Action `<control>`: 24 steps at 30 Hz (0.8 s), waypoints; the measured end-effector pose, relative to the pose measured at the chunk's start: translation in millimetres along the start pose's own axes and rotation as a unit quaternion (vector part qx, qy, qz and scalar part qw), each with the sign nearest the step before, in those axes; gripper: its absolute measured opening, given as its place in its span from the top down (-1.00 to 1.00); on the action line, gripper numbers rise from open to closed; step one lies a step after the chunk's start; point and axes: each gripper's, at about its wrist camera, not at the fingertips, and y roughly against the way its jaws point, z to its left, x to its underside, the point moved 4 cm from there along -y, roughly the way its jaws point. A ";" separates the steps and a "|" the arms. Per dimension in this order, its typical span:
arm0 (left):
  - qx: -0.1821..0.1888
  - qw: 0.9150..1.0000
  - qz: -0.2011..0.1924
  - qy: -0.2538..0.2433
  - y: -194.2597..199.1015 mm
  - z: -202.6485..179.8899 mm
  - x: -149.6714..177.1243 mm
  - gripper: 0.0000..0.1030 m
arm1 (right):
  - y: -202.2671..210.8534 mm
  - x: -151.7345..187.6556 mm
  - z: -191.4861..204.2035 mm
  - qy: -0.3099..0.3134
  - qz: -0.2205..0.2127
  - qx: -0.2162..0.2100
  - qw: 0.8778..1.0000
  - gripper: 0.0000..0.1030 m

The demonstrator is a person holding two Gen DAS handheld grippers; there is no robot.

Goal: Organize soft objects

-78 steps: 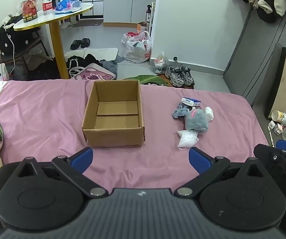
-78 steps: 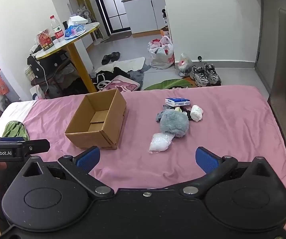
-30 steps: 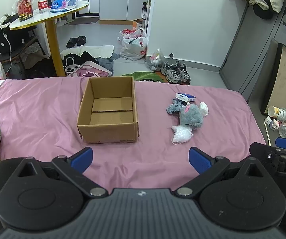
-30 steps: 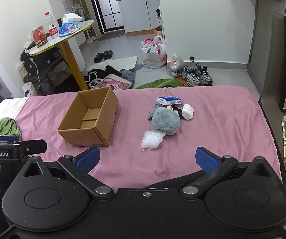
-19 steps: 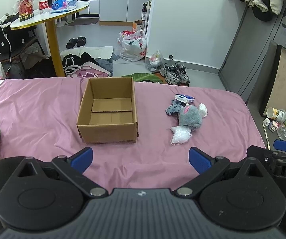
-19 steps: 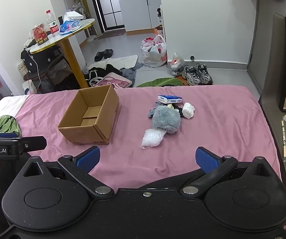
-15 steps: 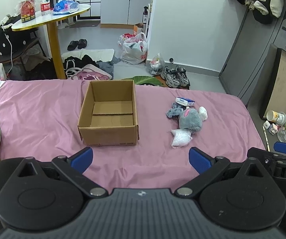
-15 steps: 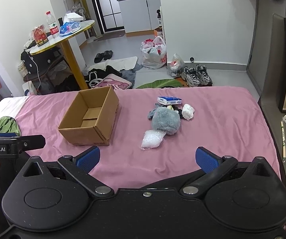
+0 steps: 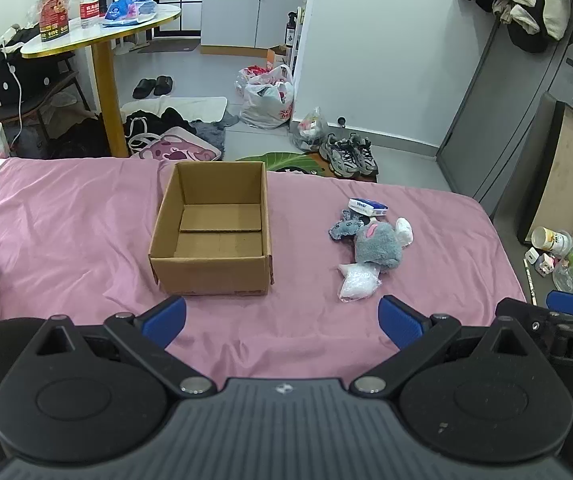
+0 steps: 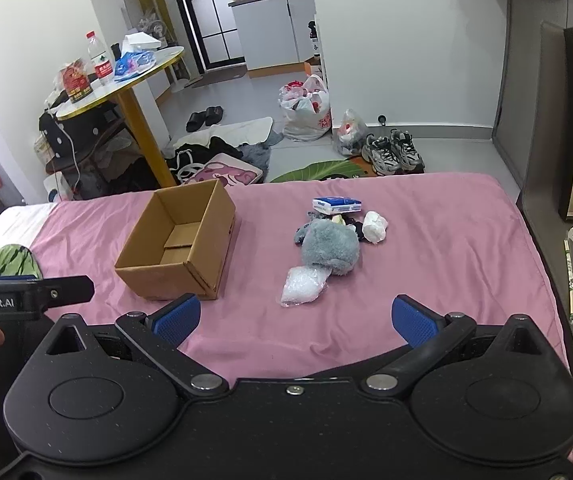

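An open, empty cardboard box sits on the pink bed. To its right lies a small pile: a grey plush toy, a small grey toy, a blue-and-white tissue pack, a white wad and a clear plastic bag. My left gripper hovers open over the bed's near edge, short of the box. My right gripper is open too, short of the pile. Neither holds anything.
Pink sheet covers the bed; a green cloth lies at its left end. Beyond the bed are a round yellow-legged table, clothes, bags and shoes on the floor. A board leans at right.
Both views have shifted slightly; box and pile sit a little lower and nearer in frame than a second ago. Both grippers stay open and empty. Nothing on the bed has moved.
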 end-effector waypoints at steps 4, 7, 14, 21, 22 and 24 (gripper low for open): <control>0.002 1.000 0.002 0.000 -7.8 -3.0 -2.5 -0.97 | -5.8 -2.4 -1.8 -0.002 0.004 0.000 1.000 -1.00; 0.006 1.000 0.008 0.000 -16.5 -4.4 -4.6 -0.97 | -12.8 -3.8 -3.9 -0.003 0.008 -0.002 1.000 -1.00; -0.003 1.000 0.006 0.001 -33.3 -7.1 -11.5 -0.97 | -31.3 -6.9 -10.6 -0.012 0.019 0.004 1.000 -1.00; -0.003 1.000 0.015 0.009 -55.5 -10.0 -18.5 -0.97 | -52.4 -10.6 -19.6 -0.016 0.031 0.010 0.999 -1.00; -0.002 1.000 0.017 0.012 -59.0 -10.6 -19.4 -0.97 | -54.9 -10.8 -22.1 -0.020 0.032 0.009 0.999 -1.00; 0.002 1.000 0.019 0.016 -66.1 -12.6 -21.5 -0.96 | -60.7 -12.1 -28.1 -0.033 0.035 0.007 0.999 -1.00</control>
